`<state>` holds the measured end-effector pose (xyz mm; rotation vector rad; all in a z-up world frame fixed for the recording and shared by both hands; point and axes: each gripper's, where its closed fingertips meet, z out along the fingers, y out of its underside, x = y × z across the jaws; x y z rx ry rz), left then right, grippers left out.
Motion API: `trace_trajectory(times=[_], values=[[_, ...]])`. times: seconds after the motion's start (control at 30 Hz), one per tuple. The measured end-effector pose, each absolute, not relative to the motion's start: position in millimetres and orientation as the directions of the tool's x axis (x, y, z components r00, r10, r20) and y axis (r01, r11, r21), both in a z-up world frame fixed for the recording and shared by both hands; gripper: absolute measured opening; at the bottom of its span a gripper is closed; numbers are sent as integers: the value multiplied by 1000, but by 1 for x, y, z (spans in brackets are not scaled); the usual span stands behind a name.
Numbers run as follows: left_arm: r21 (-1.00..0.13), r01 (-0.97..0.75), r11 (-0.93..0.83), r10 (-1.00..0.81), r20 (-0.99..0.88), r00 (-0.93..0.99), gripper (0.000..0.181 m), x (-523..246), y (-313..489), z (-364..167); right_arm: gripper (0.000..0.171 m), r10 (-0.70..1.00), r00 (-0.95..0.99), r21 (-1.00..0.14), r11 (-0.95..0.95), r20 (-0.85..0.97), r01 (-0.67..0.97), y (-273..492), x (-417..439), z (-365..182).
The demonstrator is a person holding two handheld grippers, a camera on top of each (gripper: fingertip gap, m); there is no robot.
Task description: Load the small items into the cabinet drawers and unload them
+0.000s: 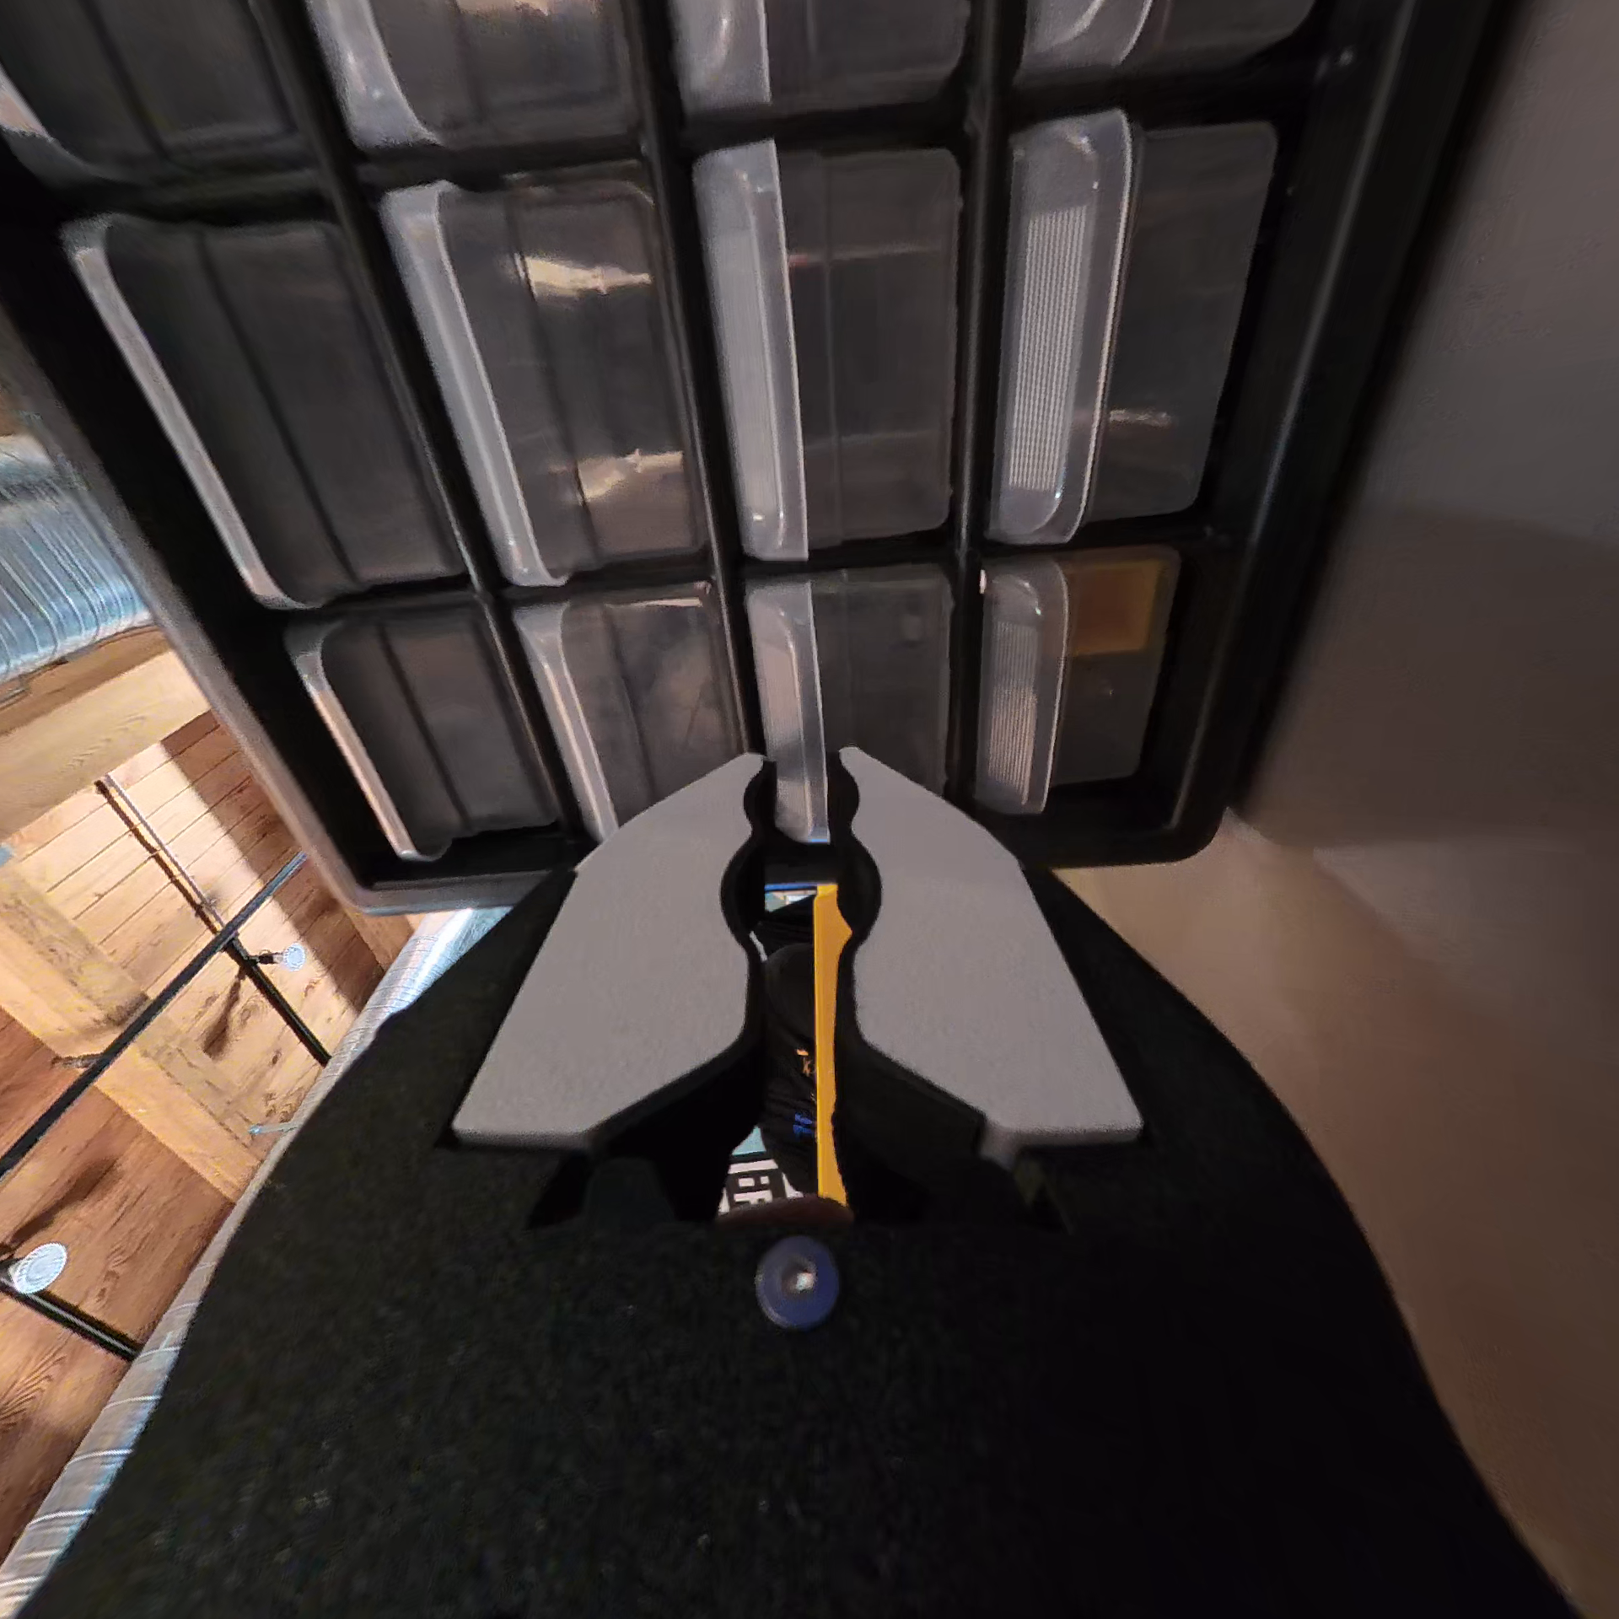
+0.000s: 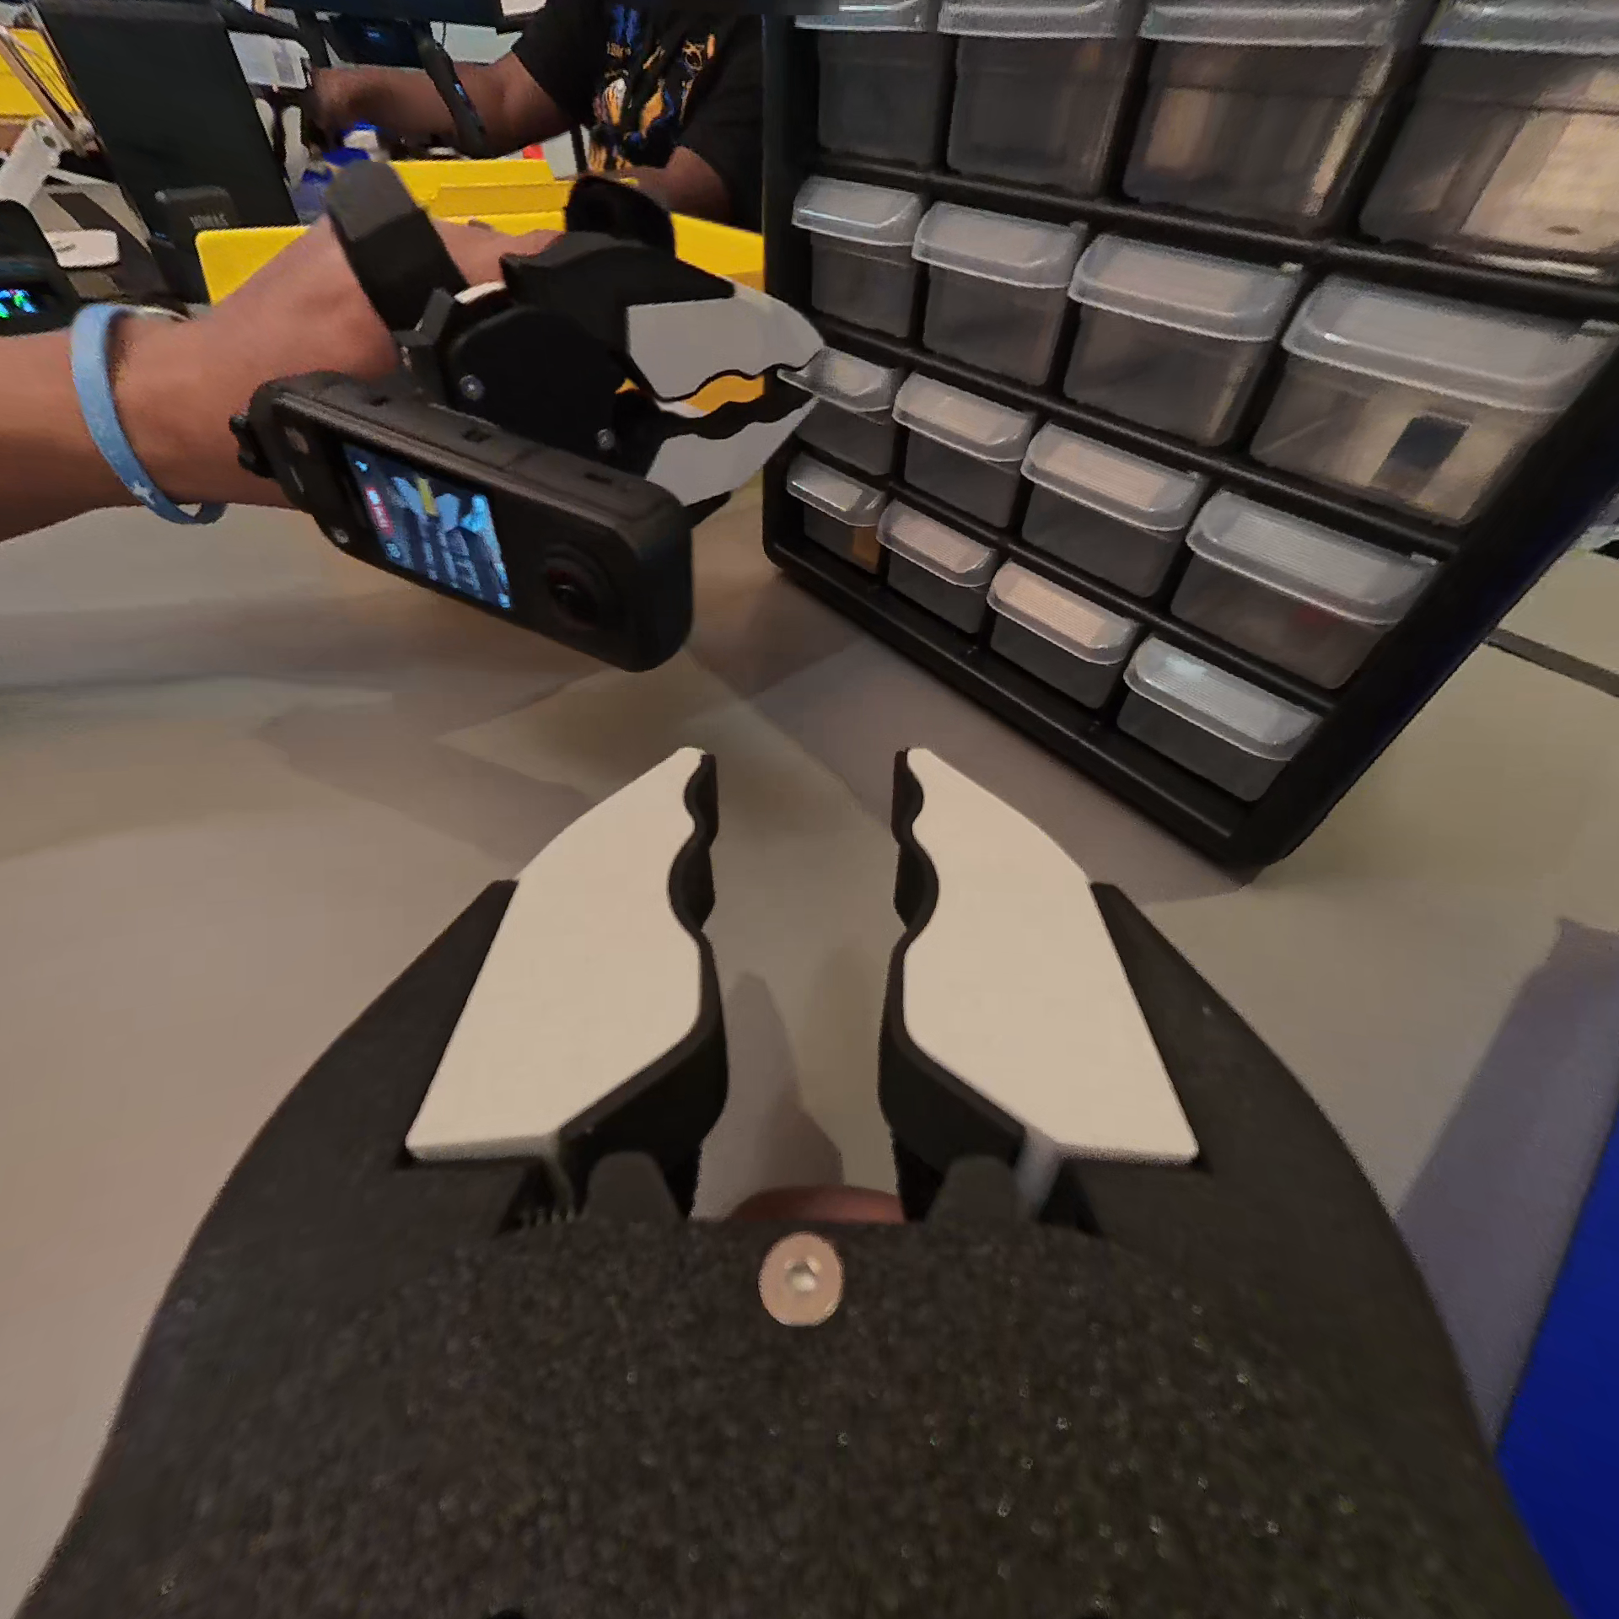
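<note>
Clear plastic is pinched at the tips of the left gripper [image 1: 802,793]: the lip of one small translucent drawer [image 1: 793,701] is held between its grey fingers, which are narrowed on it; that drawer sits in the black-framed parts cabinet [image 2: 1367,604] standing on the grey table [image 2: 263,788], in the column at the far-left edge of the cabinet as the right wrist view shows it, one row above the bottom; it appears shut or barely drawn. The right gripper [image 2: 804,771] is held above the table, near the cabinet front, its fingers set apart with nothing between them. No small items can be seen outside the drawers; contents are too dim to name. The step in hand is judged to be opening a drawer; a straight pull along the drawer's runners is called for next, with the cabinet kept from sliding.
</note>
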<state>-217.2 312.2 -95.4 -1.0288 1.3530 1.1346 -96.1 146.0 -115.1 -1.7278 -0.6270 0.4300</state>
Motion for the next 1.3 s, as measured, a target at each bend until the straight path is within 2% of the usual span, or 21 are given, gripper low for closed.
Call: trace_trajectory(times=[0.23,0.33,0.37,0.43,0.5,0.53,0.6,0.7,0.9,0.97,1.07,1.3], values=[[4,-983,185,-53,-999,-14,11,-222,280,-100,38,615,788,-970,-197,-7,145,142,-91,-115],[-107,-982,156,-137,-987,86,21,-225,270,-105,38,620,785,-969,-205,-19,138,142,-93,-115],[-170,-975,140,-168,-975,146,25,-227,265,-104,38,622,783,-969,-209,-27,133,142,-93,-115],[-423,-901,96,-306,-874,378,34,-226,250,-108,38,621,783,-969,-216,-39,123,141,-93,-115],[-708,-707,-7,-467,-622,628,44,-220,238,-110,38,619,784,-968,-223,-51,114,140,-91,-115],[-805,-587,-89,-515,-467,718,46,-218,238,-109,38,619,783,-968,-227,-57,108,140,-90,-115],[-896,-366,-252,-545,-181,819,71,-215,245,-106,38,622,779,-966,-239,-76,96,141,-91,-115],[-924,-179,-337,-491,11,871,78,-214,270,-99,38,626,773,-963,-258,-104,79,141,-92,-116],[-912,-122,-393,-410,55,910,86,-206,301,-121,38,623,778,-962,-256,-88,97,139,-90,-118],[-919,-141,-367,-390,15,920,82,-207,304,-121,37,619,780,-962,-257,-89,94,139,-89,-118],[-930,-176,-324,-385,-41,922,66,-211,302,-118,37,618,780,-961,-262,-97,87,139,-87,-118],[-936,-178,-305,-387,-49,921,59,-210,291,-117,36,629,771,-958,-271,-101,96,139,-94,-119]])
